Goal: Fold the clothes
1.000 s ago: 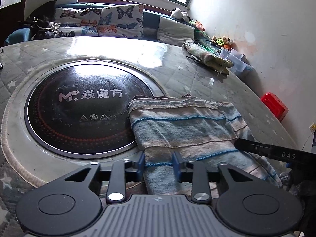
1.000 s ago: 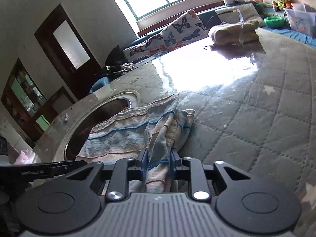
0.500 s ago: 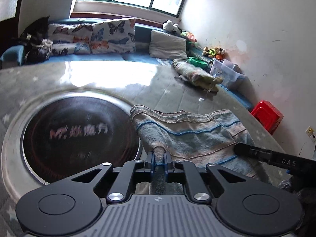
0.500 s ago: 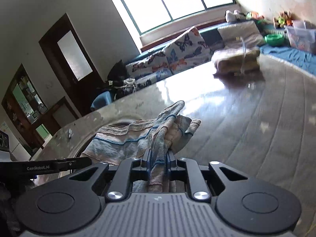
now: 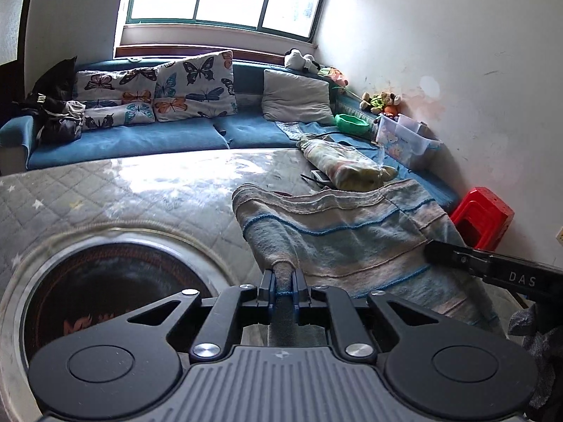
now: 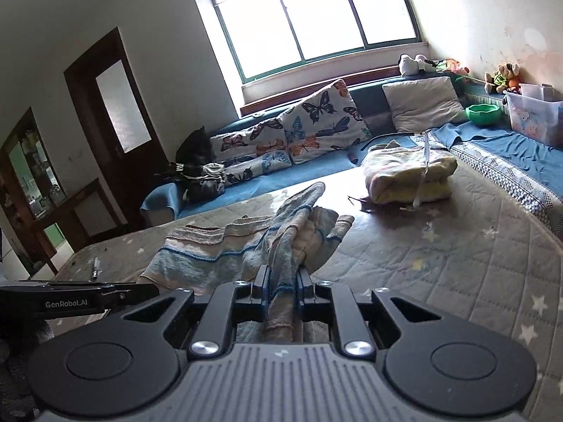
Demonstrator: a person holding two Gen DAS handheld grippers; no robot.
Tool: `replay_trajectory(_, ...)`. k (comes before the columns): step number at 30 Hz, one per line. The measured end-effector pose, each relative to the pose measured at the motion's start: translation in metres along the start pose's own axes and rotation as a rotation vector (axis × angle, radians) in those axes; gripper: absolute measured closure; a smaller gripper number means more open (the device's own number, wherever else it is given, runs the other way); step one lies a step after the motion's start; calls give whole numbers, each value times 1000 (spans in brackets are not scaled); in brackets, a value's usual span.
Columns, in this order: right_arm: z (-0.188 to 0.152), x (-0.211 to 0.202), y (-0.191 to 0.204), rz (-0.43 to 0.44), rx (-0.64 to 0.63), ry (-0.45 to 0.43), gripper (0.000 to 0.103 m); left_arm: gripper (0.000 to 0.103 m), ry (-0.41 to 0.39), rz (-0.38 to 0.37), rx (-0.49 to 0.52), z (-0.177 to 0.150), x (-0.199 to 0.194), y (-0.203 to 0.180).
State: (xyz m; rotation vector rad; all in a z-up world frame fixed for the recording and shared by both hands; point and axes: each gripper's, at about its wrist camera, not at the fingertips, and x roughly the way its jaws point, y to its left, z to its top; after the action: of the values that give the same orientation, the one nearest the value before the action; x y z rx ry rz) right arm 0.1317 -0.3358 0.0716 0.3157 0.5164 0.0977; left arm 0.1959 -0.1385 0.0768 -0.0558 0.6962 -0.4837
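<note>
A striped blue-and-beige cloth [image 5: 355, 235] hangs lifted above the quilted table [image 5: 140, 190], stretched between both grippers. My left gripper [image 5: 282, 286] is shut on one corner of it. My right gripper [image 6: 283, 283] is shut on the other, bunched end of the cloth [image 6: 246, 246]. The right gripper's side shows at the right of the left wrist view [image 5: 492, 267], and the left gripper's side shows at the left of the right wrist view [image 6: 70, 299]. The cloth's lower edge is hidden behind the grippers.
A round black hotplate [image 5: 105, 292] is set in the table at the left. A folded yellowish garment [image 6: 408, 176] lies at the far table edge. A blue sofa [image 5: 158, 137] with butterfly cushions runs behind; a red stool [image 5: 482, 218] stands by the wall.
My left gripper has shut on the cloth's near corner. Both grippers have lifted the cloth off the table and raised it, with the views tilting up toward the sofa and window.
</note>
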Motion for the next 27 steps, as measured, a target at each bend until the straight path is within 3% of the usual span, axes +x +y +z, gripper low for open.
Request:
replay_trajectory(11,15,41,-31,-44,4,49,90,92,58,22,13,17,51,-5)
replay_trajectory(27,4,84,-61,-58,26,128,89,92,141,31,-5,8,95,4)
